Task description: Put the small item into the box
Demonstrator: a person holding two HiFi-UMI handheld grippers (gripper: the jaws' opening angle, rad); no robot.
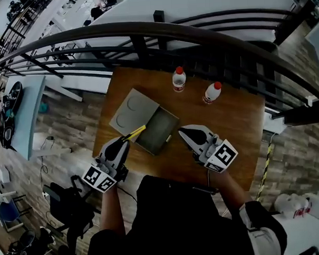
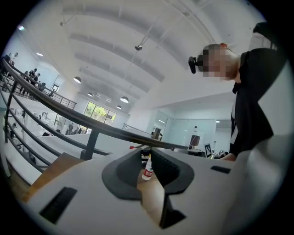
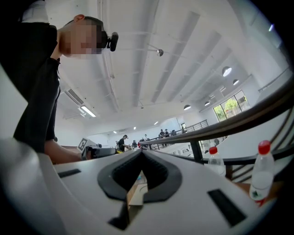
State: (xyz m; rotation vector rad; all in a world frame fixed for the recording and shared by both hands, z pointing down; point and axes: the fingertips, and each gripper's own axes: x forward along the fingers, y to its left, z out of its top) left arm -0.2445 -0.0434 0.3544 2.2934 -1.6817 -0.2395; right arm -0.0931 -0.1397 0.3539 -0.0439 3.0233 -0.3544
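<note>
Your black top (image 1: 174,219): nearest of all, it fills the bottom of the head view below both forearms.
Left claw (image 1: 126,141): you have it closed down to a sliver, with the tips pinching a yellow stick (image 1: 135,133). In the left gripper view (image 2: 148,149) the tips nearly meet, and only the hollow behind them stays wide.
Yellow stick: it juts from the left claw's tips toward the box (image 1: 159,128). Its far end is over the box's left rim, and you cannot tell whether it touches.
Right claw (image 1: 182,130): the tips are pressed together with nothing between them, as the right gripper view (image 3: 140,152) confirms. It sits just beside the box's right side.
Box: it is open and grey inside, lying between your two claws.
Lid (image 1: 131,111): it lies flat against the box's left side.
Bottles: two with red caps, one (image 1: 179,79) beyond the box and the other (image 1: 212,93) beyond it to the right, well apart from both claws.
Table (image 1: 238,121): brown wood under the box.
Railing (image 1: 197,35): a dark rail beyond the box, past the table's far edge.
</note>
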